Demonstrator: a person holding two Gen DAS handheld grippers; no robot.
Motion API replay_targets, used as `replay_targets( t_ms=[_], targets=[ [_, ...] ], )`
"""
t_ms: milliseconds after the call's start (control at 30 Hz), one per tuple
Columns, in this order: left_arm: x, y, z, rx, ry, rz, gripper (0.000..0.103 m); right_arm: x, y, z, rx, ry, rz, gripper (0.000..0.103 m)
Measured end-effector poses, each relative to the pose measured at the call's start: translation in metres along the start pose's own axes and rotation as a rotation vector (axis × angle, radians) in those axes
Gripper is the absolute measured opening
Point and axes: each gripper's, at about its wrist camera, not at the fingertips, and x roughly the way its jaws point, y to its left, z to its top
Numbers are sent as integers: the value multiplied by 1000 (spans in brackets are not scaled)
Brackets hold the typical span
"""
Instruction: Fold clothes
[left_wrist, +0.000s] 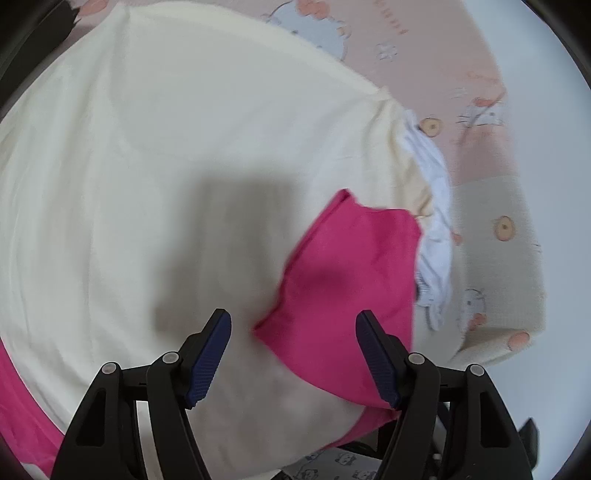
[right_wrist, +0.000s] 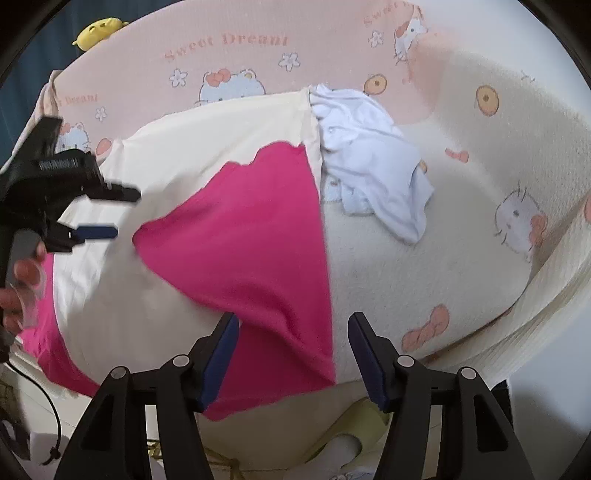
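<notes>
Pink fold on cream garment lies under both open claws.

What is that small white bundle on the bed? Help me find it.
Start from the big cream-and-pink garment spread on the cartoon-print bedsheet. At its far right edge lies the crumpled white garment. It alone is bunched up rather than flat.

Pink sleeve folded over cream shirt; both grippers open w/ nothing held.
</notes>
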Motion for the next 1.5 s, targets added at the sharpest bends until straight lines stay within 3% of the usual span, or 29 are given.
replay_targets(
  t_ms=[300, 533, 700, 933, 1000, 1167, 1500],
  targets=[
    [13, -22, 22, 133, -41, 77, 68, 21, -43, 65, 251, 103, 26, 61],
    [24, -51, 50, 221, -47, 68, 68, 26, -59, 126, 306, 57, 84, 61],
    [36, -70, 69, 298, -25, 67, 68, 56, -78, 161, 371, 80, 149, 61],
    [74, -84, 87, 364, 46, 91, 68, 103, -91, 177, 512, 233, 164, 59],
    [80, -86, 90, 360, 44, 89, 68, 116, -95, 182, 552, 277, 168, 55],
    [87, -89, 93, 349, -1, 111, 68, 148, -103, 193, 641, 380, 178, 55],
    [113, -103, 91, 432, 31, 162, 68, 170, -81, 201, 554, 377, 136, 55]
  ],
)
